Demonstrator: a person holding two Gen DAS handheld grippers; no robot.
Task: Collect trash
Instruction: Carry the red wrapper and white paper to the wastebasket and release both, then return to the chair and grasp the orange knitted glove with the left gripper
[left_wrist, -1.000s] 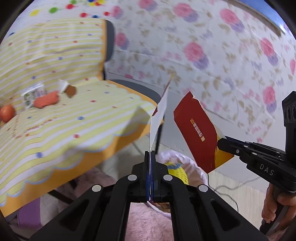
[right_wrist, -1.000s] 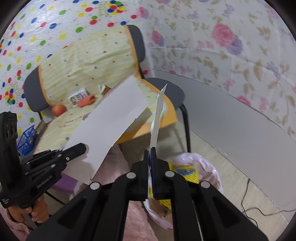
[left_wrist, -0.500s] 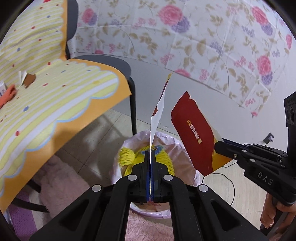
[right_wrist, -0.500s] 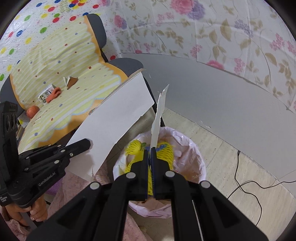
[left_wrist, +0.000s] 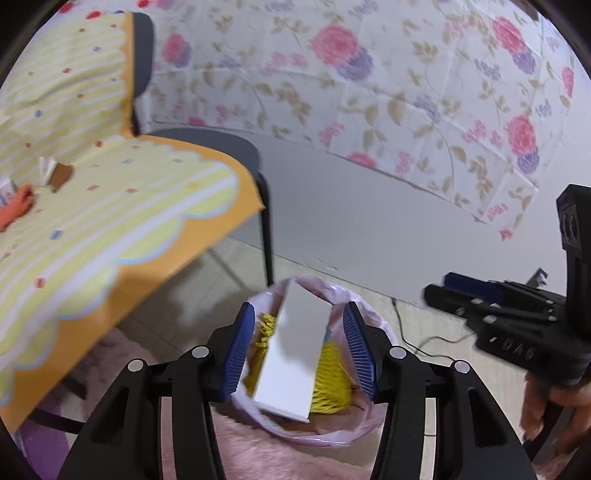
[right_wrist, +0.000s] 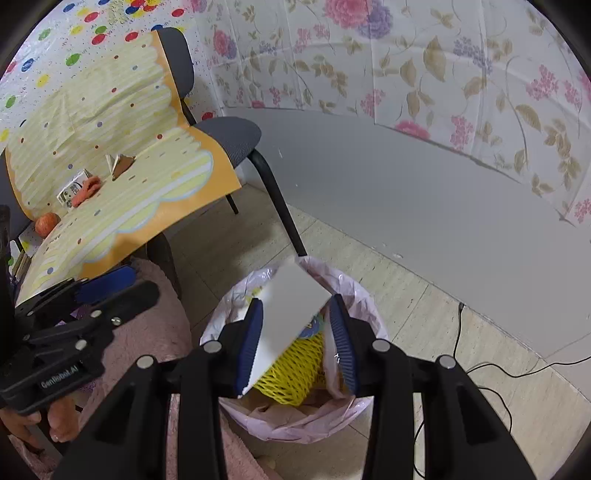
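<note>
A bin lined with a pink bag (left_wrist: 354, 430) (right_wrist: 354, 291) stands on the floor below both grippers. It holds yellow foam netting (left_wrist: 330, 384) (right_wrist: 291, 373). A white card piece (left_wrist: 295, 354) (right_wrist: 291, 314) lies loose over the bin's mouth, between the open fingers. My left gripper (left_wrist: 301, 354) is open and empty above the bin. My right gripper (right_wrist: 297, 343) is open and empty above the bin. Each gripper shows in the other's view, the right one (left_wrist: 495, 314) and the left one (right_wrist: 92, 291).
A chair with a yellow striped cover (right_wrist: 122, 177) stands left of the bin, its black leg (right_wrist: 280, 214) close to the rim. On it lie an orange peel (right_wrist: 86, 190), a small carton (right_wrist: 70, 190), a brown wrapper (right_wrist: 120, 164) and an orange (right_wrist: 46, 223). Pink rug (right_wrist: 155, 325), cable (right_wrist: 498, 369).
Both grippers have opened and let go of their card pieces, which have dropped into the bin. The red piece no longer shows.
</note>
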